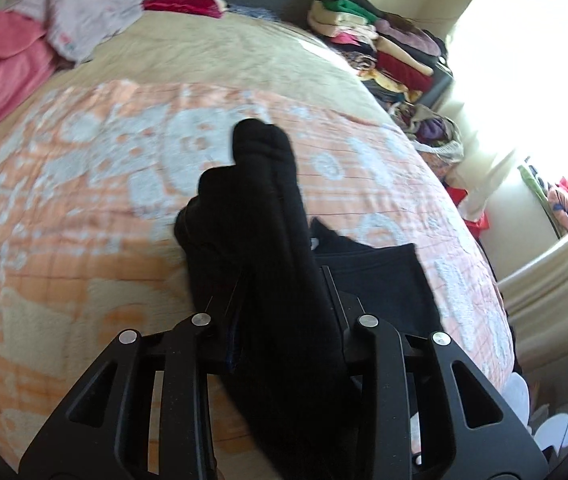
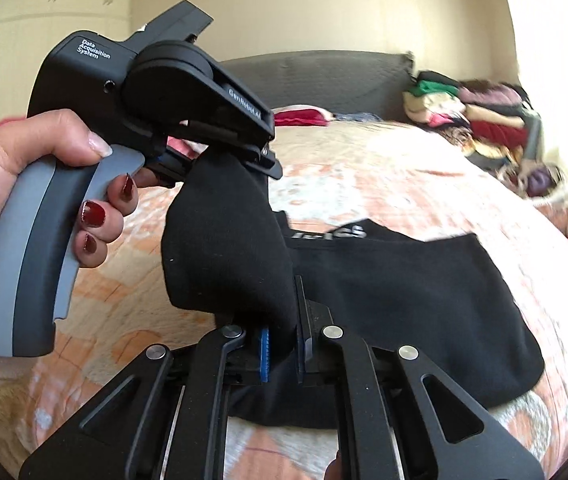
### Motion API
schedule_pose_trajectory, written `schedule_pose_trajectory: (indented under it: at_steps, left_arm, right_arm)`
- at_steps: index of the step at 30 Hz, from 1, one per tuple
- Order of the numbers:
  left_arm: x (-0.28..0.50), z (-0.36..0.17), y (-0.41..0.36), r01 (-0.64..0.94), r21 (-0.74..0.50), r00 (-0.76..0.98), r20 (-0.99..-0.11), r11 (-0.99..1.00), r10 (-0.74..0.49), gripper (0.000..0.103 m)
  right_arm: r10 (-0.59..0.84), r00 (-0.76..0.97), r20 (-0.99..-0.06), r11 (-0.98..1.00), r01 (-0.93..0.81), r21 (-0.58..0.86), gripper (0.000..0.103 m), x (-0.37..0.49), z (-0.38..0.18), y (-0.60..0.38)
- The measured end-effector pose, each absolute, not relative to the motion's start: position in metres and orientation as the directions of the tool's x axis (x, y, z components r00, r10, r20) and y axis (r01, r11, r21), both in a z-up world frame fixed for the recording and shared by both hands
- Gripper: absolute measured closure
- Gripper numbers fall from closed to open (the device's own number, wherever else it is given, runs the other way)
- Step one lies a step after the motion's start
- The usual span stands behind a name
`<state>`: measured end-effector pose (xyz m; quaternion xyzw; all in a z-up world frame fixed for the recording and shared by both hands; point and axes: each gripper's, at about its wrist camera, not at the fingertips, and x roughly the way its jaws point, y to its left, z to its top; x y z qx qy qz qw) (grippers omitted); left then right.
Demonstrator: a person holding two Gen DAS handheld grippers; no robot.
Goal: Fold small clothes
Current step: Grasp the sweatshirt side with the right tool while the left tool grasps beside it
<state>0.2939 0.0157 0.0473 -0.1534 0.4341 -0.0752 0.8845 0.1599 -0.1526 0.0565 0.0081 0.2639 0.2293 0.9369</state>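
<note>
- soft black garment (image 2: 384, 292) sits half lifted off the fuzzy peach-and-white bedspread (image 2: 424, 184)
- left gripper (image 2: 227, 160) and right gripper (image 2: 281, 348) both pinch its floppy fold

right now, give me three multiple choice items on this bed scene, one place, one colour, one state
1. Where does the stack of folded clothes lie?
A. at the bed's far right edge
B. between the grippers
C. on the pink blanket

2. What colour is the garment both grippers lift?
A. red
B. black
C. white

3. How does the right gripper stand?
A. wide open, empty
B. out of view
C. shut on the garment

Answers:
1 A, the pile sits by the wall near the window.
2 B, the cloth is black throughout.
3 C, its blue pads pinch black cloth; the left gripper grips another part.
</note>
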Motion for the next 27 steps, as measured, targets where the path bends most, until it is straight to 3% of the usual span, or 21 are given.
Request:
schedule_pose_trajectory:
  at_steps: [8, 18, 23, 27]
  left_arm:
    - [0.317, 0.049, -0.055, 0.077, -0.287, 0.582, -0.764, 0.955, -0.277, 0.079]
    - [0.341, 0.016, -0.122, 0.115, -0.218, 0.504, -0.828, 0.969, -0.245, 0.078]
    - [0.349, 0.000, -0.141, 0.124, -0.213, 0.470, -0.848, 0.969, -0.247, 0.069]
    - [0.354, -0.011, -0.149, 0.140, -0.267, 0.449, -0.841, 0.954, -0.301, 0.048]
  right_arm:
    - [0.421, 0.765, -0.487, 0.905, -0.321, 0.278, 0.096, 0.164, 0.052, -0.209]
    - [0.453, 0.715, -0.533, 0.866, -0.211, 0.454, 0.096, 0.171, 0.026, -0.265]
    - [0.481, 0.689, -0.542, 0.837, -0.177, 0.517, 0.096, 0.176, 0.011, -0.278]
    - [0.485, 0.676, -0.554, 0.827, -0.149, 0.542, 0.094, 0.180, 0.005, -0.287]
